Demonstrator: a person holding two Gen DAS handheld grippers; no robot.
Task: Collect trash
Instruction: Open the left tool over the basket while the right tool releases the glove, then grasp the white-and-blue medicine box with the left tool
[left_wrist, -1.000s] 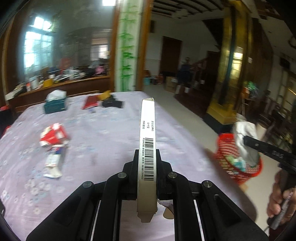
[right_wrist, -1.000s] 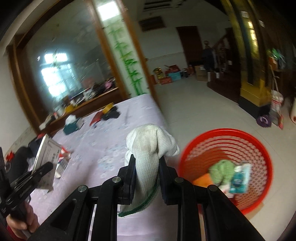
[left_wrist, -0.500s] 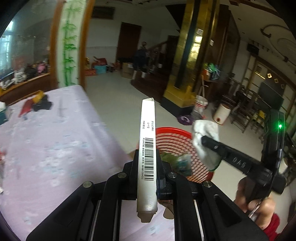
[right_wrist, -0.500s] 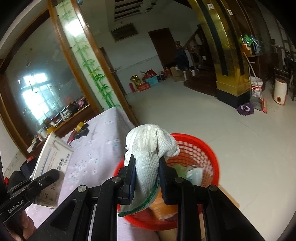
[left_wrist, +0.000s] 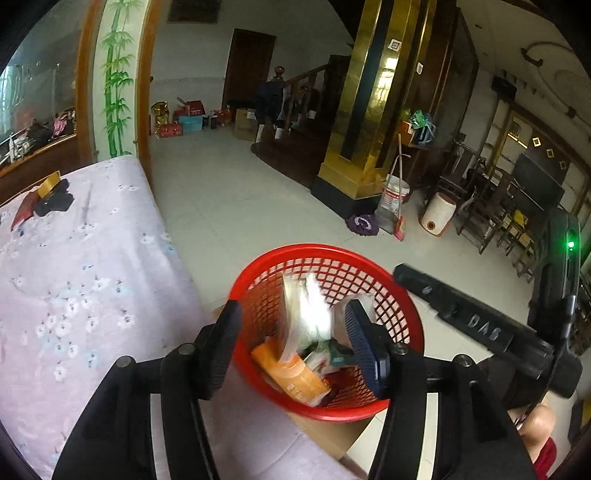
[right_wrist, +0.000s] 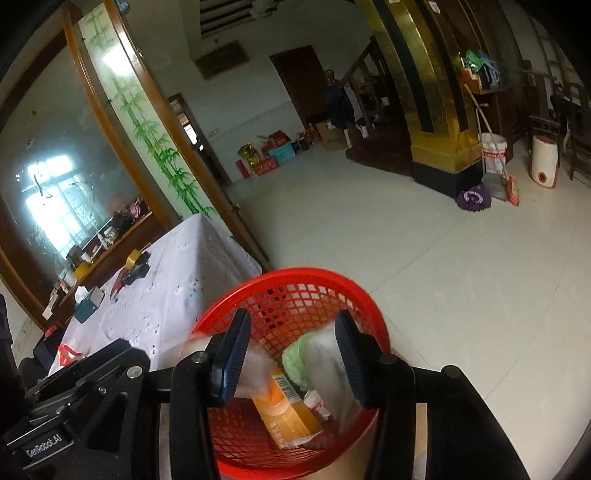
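Trash (left_wrist: 303, 314) blurred in red basket (left_wrist: 369, 254); left tool (left_wrist: 291, 325), right tool (right_wrist: 291, 343) both spread apart

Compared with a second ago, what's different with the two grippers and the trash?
Both swung from the table to above the red basket and opened. The left hand-held gripper let go of the flat white box; the right hand-held gripper let go of the white cloth. Both items are blurred, dropping in. The basket and table stayed put.

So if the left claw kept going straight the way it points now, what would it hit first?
Most likely the blurred white packet falling between its open fingers, then the trash heaped in the red basket, such as the orange box. Depth is unclear.
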